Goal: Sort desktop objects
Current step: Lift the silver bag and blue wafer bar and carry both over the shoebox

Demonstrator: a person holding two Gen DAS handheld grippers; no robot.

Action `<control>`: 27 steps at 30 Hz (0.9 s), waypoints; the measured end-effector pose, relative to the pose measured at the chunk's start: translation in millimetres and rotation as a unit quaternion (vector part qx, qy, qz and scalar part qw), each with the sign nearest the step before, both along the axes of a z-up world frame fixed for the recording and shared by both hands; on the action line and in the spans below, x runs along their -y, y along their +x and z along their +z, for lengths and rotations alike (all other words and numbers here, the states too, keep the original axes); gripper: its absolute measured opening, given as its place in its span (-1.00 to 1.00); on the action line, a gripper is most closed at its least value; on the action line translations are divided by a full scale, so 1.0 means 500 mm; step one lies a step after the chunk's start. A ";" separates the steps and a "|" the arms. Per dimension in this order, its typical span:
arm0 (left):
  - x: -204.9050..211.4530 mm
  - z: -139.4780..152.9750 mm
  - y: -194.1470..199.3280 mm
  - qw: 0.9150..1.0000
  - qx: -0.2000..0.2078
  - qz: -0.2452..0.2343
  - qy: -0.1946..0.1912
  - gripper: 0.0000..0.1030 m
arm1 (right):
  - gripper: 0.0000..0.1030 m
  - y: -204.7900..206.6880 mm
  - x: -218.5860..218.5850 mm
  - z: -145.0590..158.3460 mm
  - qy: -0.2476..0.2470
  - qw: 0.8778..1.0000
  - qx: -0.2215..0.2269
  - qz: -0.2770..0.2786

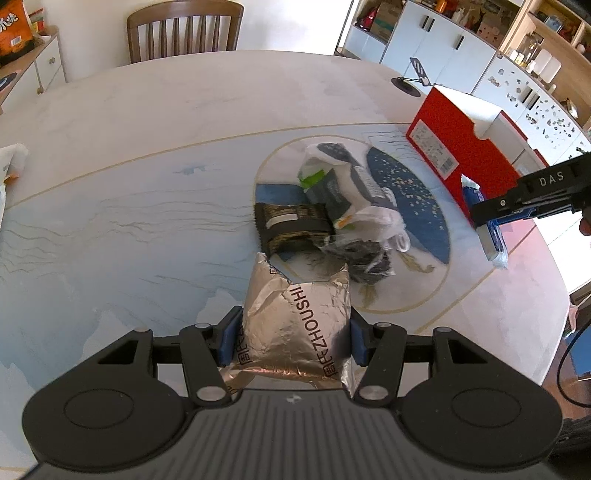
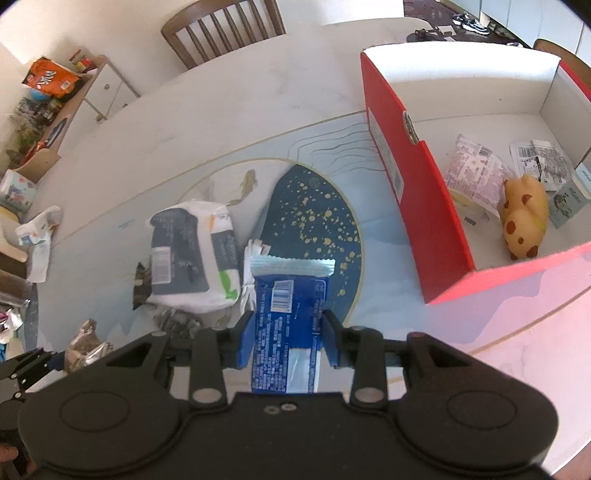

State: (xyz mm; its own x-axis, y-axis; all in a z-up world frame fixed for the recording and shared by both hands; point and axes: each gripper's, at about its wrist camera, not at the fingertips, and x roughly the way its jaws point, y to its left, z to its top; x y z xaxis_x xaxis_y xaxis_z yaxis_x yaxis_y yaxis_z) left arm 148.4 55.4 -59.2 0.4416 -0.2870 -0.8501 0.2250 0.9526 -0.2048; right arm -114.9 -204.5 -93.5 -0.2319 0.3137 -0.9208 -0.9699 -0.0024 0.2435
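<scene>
My left gripper (image 1: pixel 293 334) is shut on a crinkled silver foil packet (image 1: pixel 297 321) and holds it above the table. My right gripper (image 2: pixel 290 338) is shut on a blue snack packet (image 2: pixel 290 310); in the left wrist view that right gripper (image 1: pixel 491 225) hangs beside the red box (image 1: pixel 458 155) with the blue snack packet (image 1: pixel 495 240) in it. On the table lie a white and grey wipes pack (image 2: pixel 192 254), a dark striped packet (image 1: pixel 291 225) and a crumpled dark wrapper (image 1: pixel 364 258). The open red box (image 2: pixel 417 206) holds a yellow spotted toy (image 2: pixel 524 218) and paper packets (image 2: pixel 476 173).
A wooden chair (image 1: pixel 184 31) stands at the table's far side. A small black stand (image 1: pixel 417 74) sits near the far edge. White tissue packs (image 2: pixel 37 236) lie at the table's left edge. Cabinets and shelves (image 1: pixel 480 48) line the wall behind.
</scene>
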 end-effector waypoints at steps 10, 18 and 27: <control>0.042 0.040 -0.019 1.000 0.014 -0.014 -0.007 0.08 | -0.30 0.021 0.043 0.063 0.021 1.000 -0.009 0.020; 0.089 0.083 -0.013 0.999 0.031 -0.038 -0.012 0.08 | -0.30 0.056 0.062 0.102 0.037 0.999 -0.021 0.018; 0.145 0.113 0.013 0.997 0.042 -0.058 -0.014 0.08 | -0.30 0.109 0.058 0.137 0.052 0.998 -0.028 0.012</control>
